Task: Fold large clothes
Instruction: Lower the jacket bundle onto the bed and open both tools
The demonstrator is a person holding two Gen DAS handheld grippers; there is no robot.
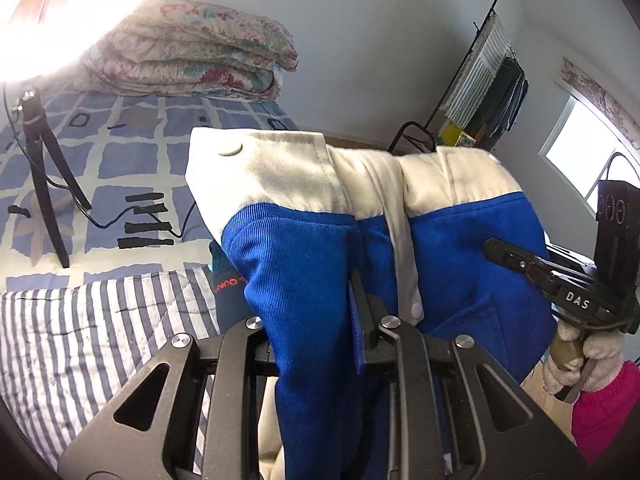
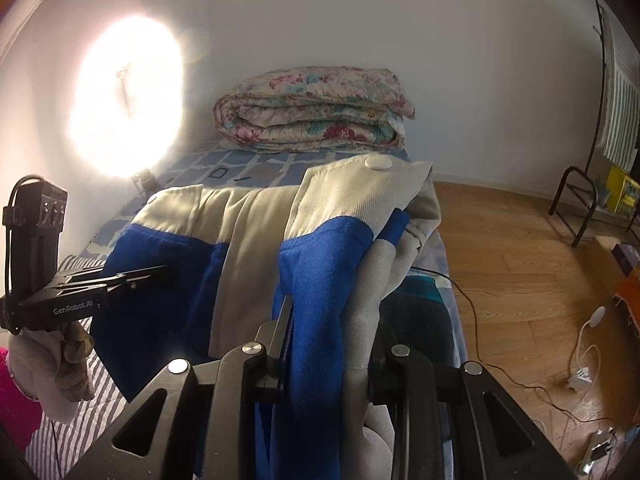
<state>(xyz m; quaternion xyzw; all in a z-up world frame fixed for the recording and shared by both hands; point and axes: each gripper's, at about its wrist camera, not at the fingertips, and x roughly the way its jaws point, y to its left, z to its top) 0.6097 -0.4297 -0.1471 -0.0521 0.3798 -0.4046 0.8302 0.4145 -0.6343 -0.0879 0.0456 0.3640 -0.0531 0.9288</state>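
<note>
Gripping 1 blue-and-cream jacket w/ 2 tongs, left tongs & right tongs, both clamped on cloth.

The blue-and-cream garment hangs bunched between both tongs, lifted clear of the bed. Its cream band (with a round button) sits farthest from the tongs, and blue cloth is pinched between each pair's jaws.

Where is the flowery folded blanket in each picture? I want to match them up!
Left wrist view: the flowery blanket sits upper left, on the far end of the bed.
Right wrist view: it sits near the middle, a little above centre, against the white wall.
Shared landmark: the blue and cream jacket, which fills the foreground of both views.
</note>
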